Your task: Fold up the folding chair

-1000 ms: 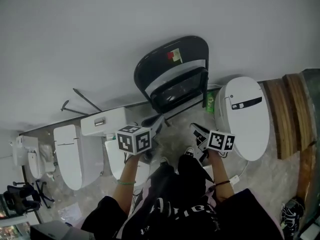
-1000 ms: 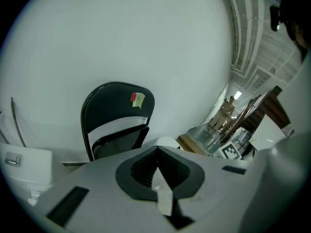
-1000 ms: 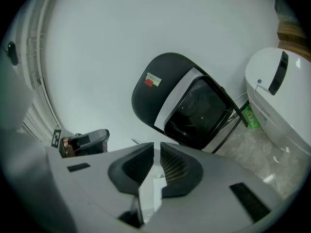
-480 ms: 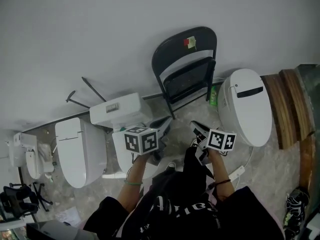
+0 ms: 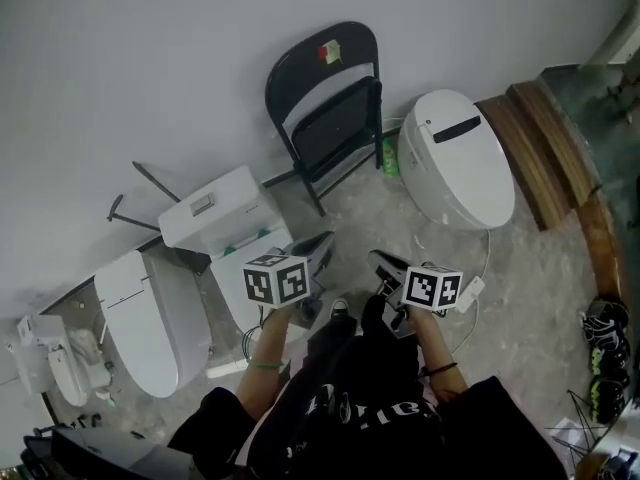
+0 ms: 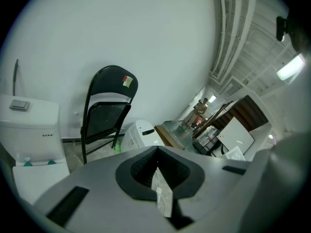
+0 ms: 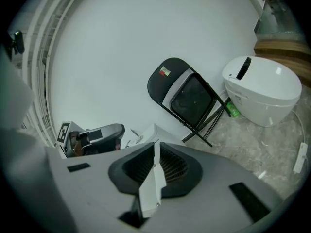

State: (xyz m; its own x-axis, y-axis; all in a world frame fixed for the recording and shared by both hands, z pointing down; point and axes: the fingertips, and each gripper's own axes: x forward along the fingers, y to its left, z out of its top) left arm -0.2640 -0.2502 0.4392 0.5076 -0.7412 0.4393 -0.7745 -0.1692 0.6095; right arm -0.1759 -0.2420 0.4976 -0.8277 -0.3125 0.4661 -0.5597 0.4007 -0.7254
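While both grippers hover above the speckled floor (image 5: 520, 298) on the near side of the folding chair (image 5: 325, 103), neither one holds anything. The left gripper (image 6: 158, 152) has its jaws pressed fully together, and the right gripper (image 7: 156, 147) has its jaws drawn to a thin seam with nothing between them. They sit side by side, apart from each other, both aimed toward the chair and well short of it, so nothing touches it. Nearer than the chair and to its left stands a white cistern (image 5: 215, 218), and further left of the chair lies another toilet bowl (image 5: 150, 323). A green bottle (image 5: 388, 155) sits on the floor just beside the chair's right legs. Past the bottle, away from the chair, rests a closed white toilet (image 5: 455, 163), with a wooden step (image 5: 540, 138) further right again. The chair is black, with a small red and green sticker (image 5: 328, 52) on its backrest. It stands on the floor against the white wall (image 5: 150, 48), its seat swung up close to the back frame so that it looks folded nearly flat, and its legs cross low down.
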